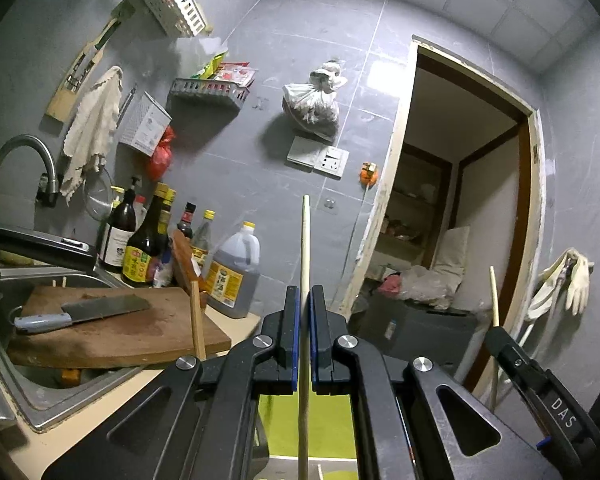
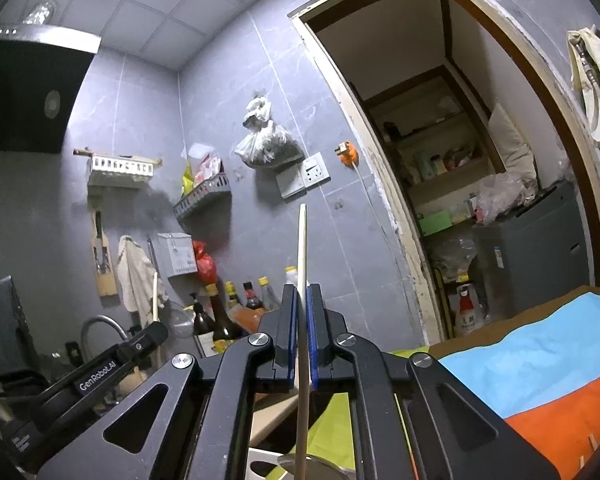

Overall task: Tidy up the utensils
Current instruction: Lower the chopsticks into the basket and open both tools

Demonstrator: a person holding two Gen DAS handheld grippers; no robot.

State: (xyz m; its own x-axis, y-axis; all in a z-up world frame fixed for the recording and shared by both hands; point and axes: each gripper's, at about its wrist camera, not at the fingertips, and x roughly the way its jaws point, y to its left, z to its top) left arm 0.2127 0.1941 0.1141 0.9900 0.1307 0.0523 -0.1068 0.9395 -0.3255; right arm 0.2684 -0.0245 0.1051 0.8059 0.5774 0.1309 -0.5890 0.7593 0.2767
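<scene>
— What have you got in each hand-held gripper?

— One pale wooden chopstick apiece. My left hand-held gripper (image 1: 304, 300) is clamped on a chopstick (image 1: 305, 248) that stands upright between the blue pads, its rounded tip well above them and its lower length running down past the jaws. My right hand-held gripper (image 2: 302, 300) is closed the same way on the other chopstick (image 2: 302, 248), which leans slightly.

— How do they look?

— Plain, smooth, light wood, thin and straight, no markings that I can make out.

— What is around you?

— At the left edge of the tabletop (image 1: 236, 320) a wooden cutting board (image 1: 112, 332) lies over the sink (image 1: 32, 392), with a cleaver (image 1: 80, 312) flat on it. Behind it, against the grey tiled wall, stand sauce bottles (image 1: 144, 244) and a big jug (image 1: 234, 272). A cloth (image 1: 94, 128) and two wall baskets (image 1: 172, 2) hang above; a bag (image 1: 314, 100) hangs near the socket (image 1: 332, 162).

— Anything in front of the sticks?

— An open doorway (image 1: 460, 200) to the right, with gloves (image 1: 564, 284) hanging beside it. Both chopsticks are held up in the air, touching only the pads.
</scene>
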